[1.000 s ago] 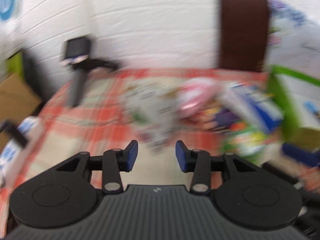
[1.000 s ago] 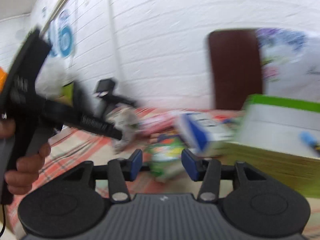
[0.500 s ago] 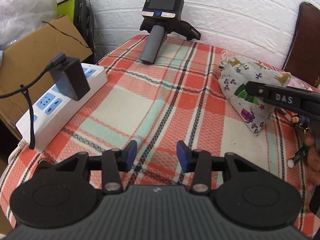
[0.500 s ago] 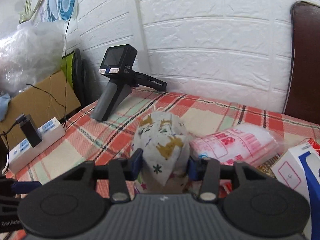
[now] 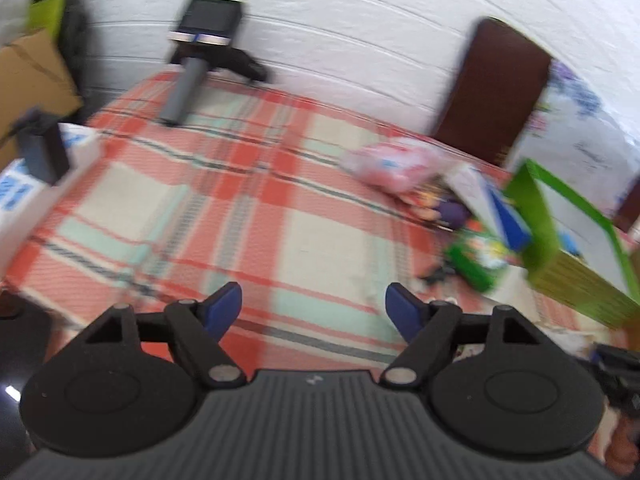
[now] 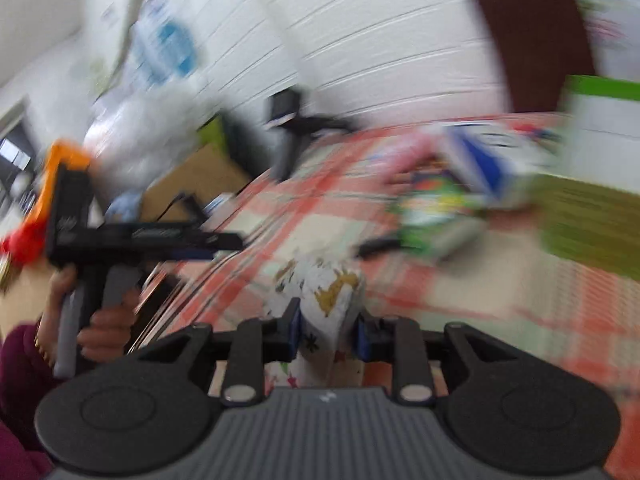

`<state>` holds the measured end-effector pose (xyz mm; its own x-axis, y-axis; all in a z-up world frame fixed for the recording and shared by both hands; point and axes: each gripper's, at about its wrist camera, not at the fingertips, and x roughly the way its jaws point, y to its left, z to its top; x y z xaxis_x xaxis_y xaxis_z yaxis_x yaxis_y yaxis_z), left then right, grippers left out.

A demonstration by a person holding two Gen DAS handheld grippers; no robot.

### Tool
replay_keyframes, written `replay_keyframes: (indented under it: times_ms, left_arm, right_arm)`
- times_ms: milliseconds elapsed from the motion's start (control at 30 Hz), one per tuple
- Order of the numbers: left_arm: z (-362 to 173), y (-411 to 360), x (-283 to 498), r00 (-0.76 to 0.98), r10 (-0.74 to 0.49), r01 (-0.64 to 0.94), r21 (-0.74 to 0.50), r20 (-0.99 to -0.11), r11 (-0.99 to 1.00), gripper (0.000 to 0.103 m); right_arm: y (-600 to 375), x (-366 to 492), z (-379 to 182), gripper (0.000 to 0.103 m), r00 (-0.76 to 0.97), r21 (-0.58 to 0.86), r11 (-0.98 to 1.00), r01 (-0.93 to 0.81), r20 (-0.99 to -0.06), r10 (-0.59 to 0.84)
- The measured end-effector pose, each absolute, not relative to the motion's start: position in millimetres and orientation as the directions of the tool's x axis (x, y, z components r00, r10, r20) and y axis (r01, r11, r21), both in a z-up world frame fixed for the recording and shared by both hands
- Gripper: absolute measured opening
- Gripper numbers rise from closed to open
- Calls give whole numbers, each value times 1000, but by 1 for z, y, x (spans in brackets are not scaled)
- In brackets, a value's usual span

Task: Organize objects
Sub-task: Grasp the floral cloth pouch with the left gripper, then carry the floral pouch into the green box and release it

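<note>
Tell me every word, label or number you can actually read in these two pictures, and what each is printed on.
None can be read; both views are smeared by motion.
Pink packet: red print, blurred.
White and blue box: print blurred.
Green packet: blurred.
Left gripper bar: pale lettering, illegible.
Wall poster: blue sign, unreadable.
Power strip: blue marks only.
Patterned pouch in the right gripper: pictures, no words.
</note>
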<state>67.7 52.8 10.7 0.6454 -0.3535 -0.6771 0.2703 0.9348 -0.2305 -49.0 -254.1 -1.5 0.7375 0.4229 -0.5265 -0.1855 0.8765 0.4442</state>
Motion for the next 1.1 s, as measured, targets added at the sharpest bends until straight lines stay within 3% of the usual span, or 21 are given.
replay_keyframes:
  times_ms: [33,100,200,267,333,433,500,533,633,667,733,967,1100]
  left_arm:
    - [10,42,66,626,-387,303,-245,-677,921,80]
    - [7,19,66,582,-435,365,-258,-687,895,80]
    - [-1,-14,62,501,-498,449,-280,-708,849,81]
    - [-8,-32,56,476,-502,486,-260,-722,835,89]
    - [-18,-46,52,468,-475,490,-229,-745,841,92]
    - [-28,-49,51,442,-478,459,-266,-759,847,90]
    - [-32,-42,55,404,-525,441,-344,-749,829,75]
    - [-32,-40,56,381,-556,438,-386,-739,812,61]
    - [-26,-42,49,410,-543,441,-361,-733,822,51]
    - [-20,-44,46,425,-540,449,-349,-726,822,47]
    - [-2,-50,40,442,-563,485,-342,-699,805,44]
    - [82,-122,28,538,-668,708,-153,-514,689,44]
    - [85,-178,55,493,-720,765,-151,-489,627,44]
  right_arm:
    - [-267,-61,-1,45,779,419,902,-109,-528,339]
    - [-286,-79,0,52,810,417,907,-52,-514,283]
    - [-291,-92,5,62,807,434,896,-98,-493,327]
    - [-278,-92,2,82,774,402,899,-172,-510,376]
    - [-262,-89,-7,85,738,386,892,-236,-525,423]
    - [-234,-68,-24,84,684,355,886,-297,-569,457]
    - [-217,-56,-35,84,670,299,888,-348,-583,459]
    - [-206,-50,-41,80,680,246,901,-358,-592,432]
    - [-185,-44,-44,68,729,108,923,-370,-582,360]
    - [-185,-44,-41,54,738,106,920,-377,-566,368]
    - [-190,-51,-33,38,764,100,918,-385,-523,377]
    - [-232,-68,19,37,951,-16,981,-194,-247,184]
    - [-271,-54,25,37,975,-63,997,-38,-223,24]
